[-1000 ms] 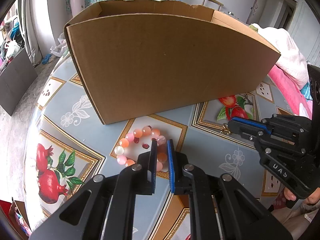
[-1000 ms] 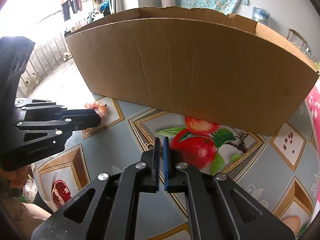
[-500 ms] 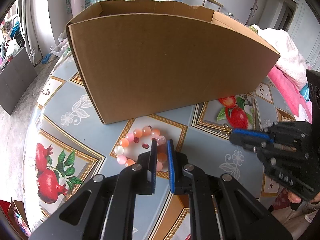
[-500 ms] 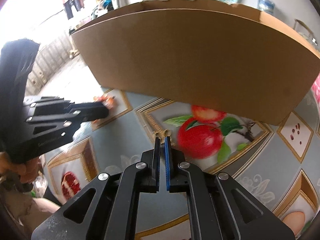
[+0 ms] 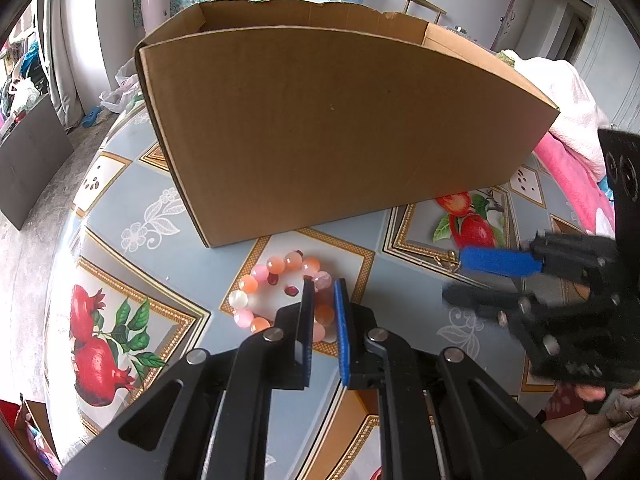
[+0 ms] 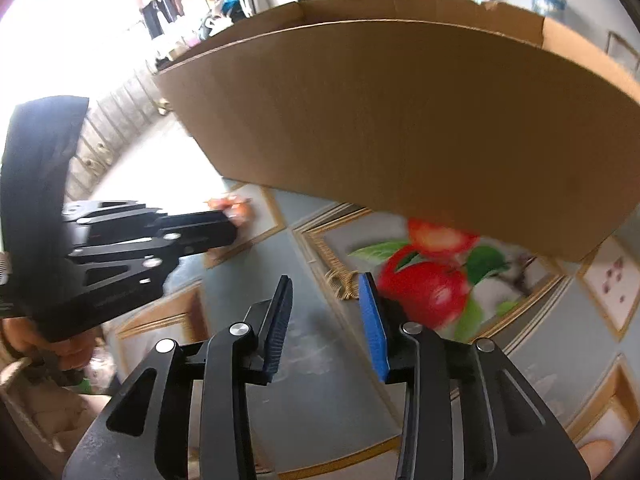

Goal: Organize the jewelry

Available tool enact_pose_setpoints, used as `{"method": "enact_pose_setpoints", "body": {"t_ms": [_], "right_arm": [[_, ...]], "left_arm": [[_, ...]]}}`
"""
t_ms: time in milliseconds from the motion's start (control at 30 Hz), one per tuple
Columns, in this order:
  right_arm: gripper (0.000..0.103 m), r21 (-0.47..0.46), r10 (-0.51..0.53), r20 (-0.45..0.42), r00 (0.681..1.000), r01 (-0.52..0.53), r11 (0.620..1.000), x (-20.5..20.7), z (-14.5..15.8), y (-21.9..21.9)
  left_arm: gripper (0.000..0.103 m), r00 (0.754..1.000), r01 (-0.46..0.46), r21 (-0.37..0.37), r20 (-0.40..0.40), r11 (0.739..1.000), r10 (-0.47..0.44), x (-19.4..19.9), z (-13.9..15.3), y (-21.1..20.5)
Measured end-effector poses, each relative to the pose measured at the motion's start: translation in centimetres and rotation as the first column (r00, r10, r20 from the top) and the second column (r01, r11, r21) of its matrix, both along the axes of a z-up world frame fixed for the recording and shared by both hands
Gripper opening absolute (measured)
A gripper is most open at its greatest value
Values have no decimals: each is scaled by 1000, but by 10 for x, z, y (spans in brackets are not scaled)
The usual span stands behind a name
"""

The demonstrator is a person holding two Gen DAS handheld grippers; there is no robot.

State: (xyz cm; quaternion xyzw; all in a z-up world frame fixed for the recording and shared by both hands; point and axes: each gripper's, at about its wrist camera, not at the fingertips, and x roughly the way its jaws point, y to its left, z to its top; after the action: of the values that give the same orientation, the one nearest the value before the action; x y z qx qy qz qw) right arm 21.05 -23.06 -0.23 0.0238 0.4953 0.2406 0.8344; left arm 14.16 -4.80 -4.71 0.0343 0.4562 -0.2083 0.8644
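Observation:
A bracelet of pink and orange beads (image 5: 276,268) lies on the patterned tablecloth in front of a large cardboard box (image 5: 340,128). My left gripper (image 5: 323,282) hovers over the bracelet's right side, jaws a narrow gap apart, with beads showing between them. A small gold piece of jewelry (image 6: 344,284) lies on the cloth by the printed apple; it also shows in the left wrist view (image 5: 448,260). My right gripper (image 6: 326,280) is open just before it, empty. The right gripper (image 5: 464,278) appears blurred in the left wrist view. The left gripper (image 6: 224,224) shows in the right wrist view.
The box (image 6: 400,112) stands close behind both grippers and fills the far side of the table. The tablecloth (image 5: 132,220) drops off at the left edge. A pink blanket (image 5: 576,120) lies at the right.
My right gripper has opened from shut and moved forward and down toward the gold piece. My left gripper has stayed over the bracelet.

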Motion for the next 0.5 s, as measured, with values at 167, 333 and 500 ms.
{"method": "enact_pose_setpoints", "body": {"t_ms": [167,333,500], "right_arm": [[43,67,61,-4,998,-60,996,-13,7,5],[45,-74,-9,91,996,16,997,-4,7,6],[45,-198,43,153,987,-12,980,-6,-5,23]], "left_arm": [[10,1000,0,-2,0,1000,0,-1,0,0],[10,1000,-1,-4,-1,1000,1,-1,1,0],[10,1000,0,-4,-1,1000,0,-1,1,1]]}}
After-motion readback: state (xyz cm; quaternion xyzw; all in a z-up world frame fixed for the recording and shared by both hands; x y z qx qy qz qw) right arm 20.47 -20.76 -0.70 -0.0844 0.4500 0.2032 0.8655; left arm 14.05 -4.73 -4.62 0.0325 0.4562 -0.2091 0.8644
